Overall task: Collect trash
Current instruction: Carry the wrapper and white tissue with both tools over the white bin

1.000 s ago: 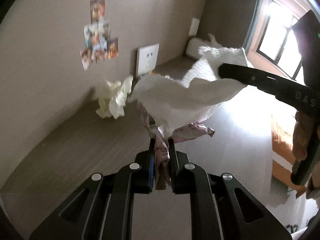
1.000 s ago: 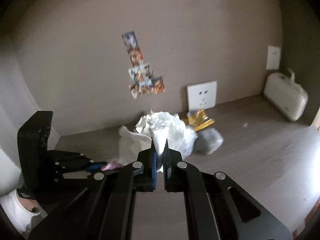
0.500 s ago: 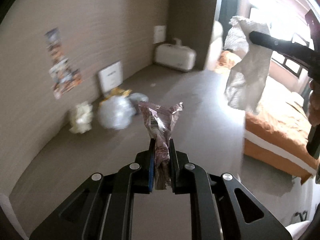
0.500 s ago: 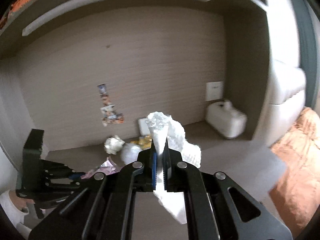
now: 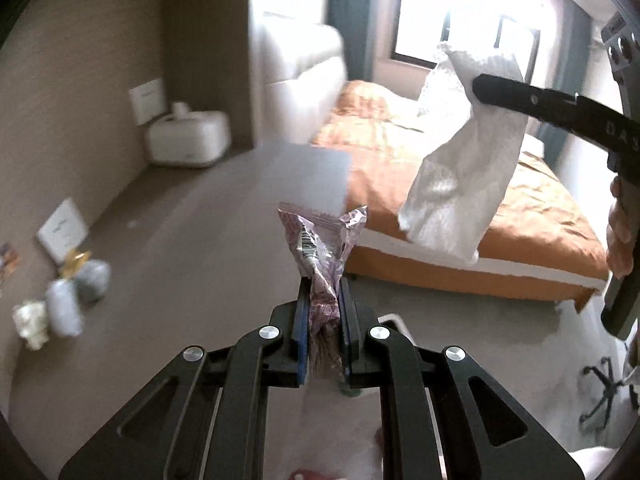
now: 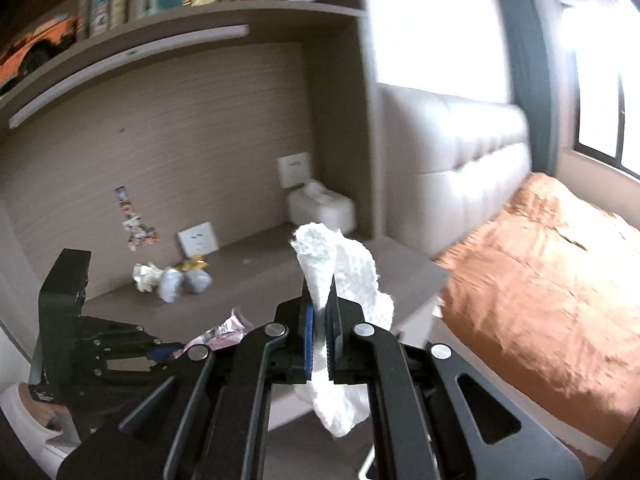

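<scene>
Nearby, crumpled trash (image 6: 172,280) remains on desk (image 6: 260,264).

You've carried both claws away from the wall: the trash pile (image 5: 60,300) on the bench (image 5: 192,240) that sat close ahead now lies far off to the left. The bed (image 6: 540,272) and window (image 5: 460,28) have swung into view ahead of you.

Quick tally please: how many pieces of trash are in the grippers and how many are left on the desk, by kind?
Held, white paper towel in the right gripper: 1
Held, purple snack wrapper in the left gripper: 1
On the desk, crumpled white paper: 1
On the desk, grey-white plastic wads: 2
On the desk, gold foil wrapper: 1
Total: 6
</scene>
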`<state>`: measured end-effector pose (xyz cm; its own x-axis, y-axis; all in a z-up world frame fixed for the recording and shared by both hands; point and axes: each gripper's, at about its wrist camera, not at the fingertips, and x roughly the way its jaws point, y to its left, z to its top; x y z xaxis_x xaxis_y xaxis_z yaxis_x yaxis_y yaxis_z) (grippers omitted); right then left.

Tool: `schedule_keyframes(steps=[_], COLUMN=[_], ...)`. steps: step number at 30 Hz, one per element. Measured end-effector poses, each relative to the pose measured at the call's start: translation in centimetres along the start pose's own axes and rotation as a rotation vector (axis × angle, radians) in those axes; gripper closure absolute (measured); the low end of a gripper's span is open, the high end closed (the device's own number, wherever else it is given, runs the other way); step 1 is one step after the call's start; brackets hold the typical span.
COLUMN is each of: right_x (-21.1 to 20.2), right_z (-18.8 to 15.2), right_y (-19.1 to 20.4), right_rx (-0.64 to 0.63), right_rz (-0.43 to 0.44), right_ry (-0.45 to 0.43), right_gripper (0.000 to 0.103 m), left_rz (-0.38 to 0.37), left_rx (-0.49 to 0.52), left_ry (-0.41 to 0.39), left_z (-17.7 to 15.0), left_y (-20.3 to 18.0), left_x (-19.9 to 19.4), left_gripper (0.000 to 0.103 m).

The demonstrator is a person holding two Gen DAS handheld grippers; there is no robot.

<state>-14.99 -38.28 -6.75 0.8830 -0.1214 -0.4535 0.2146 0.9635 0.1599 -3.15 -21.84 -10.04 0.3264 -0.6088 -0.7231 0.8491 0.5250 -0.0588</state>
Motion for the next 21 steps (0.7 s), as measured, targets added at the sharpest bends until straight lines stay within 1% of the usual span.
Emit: schedule_keyframes(steps=[2,6,11,16,21], right_x=[-0.8,-1.6,-1.4,-0.1,1.8], right_z=[-0.8,-2.6,-5.3,-8.2,-10.9], right_y=[-1.9,-5.1,-8.1,-10.4,-12.4], right_rx=[0.023,0.068,0.115,0.150,0.193], right_rz=[-0.026,-0.062,-0.093,-0.102,-0.111], right_ry=[0.007,0.033,0.084,0.138,0.197], right_gripper=[0.097,0.097,0.097,0.097,0.097], left_rz=[-0.026,-0.071,-0.110,-0.132,-0.152], left_rx=[0.024,0.036,0.051,0.064,0.065], left_ry=[0.006,0.020,0.062,0.115,0.173], left_z=[0.8,1.7,1.7,1.1,0.0], left_y=[-2.3,-5.5,-8.6,-11.0,-12.3], left_x=[1.6,4.4,8.0,12.0,16.0], left_gripper=[0.091,0.091,0.091,0.091,0.091])
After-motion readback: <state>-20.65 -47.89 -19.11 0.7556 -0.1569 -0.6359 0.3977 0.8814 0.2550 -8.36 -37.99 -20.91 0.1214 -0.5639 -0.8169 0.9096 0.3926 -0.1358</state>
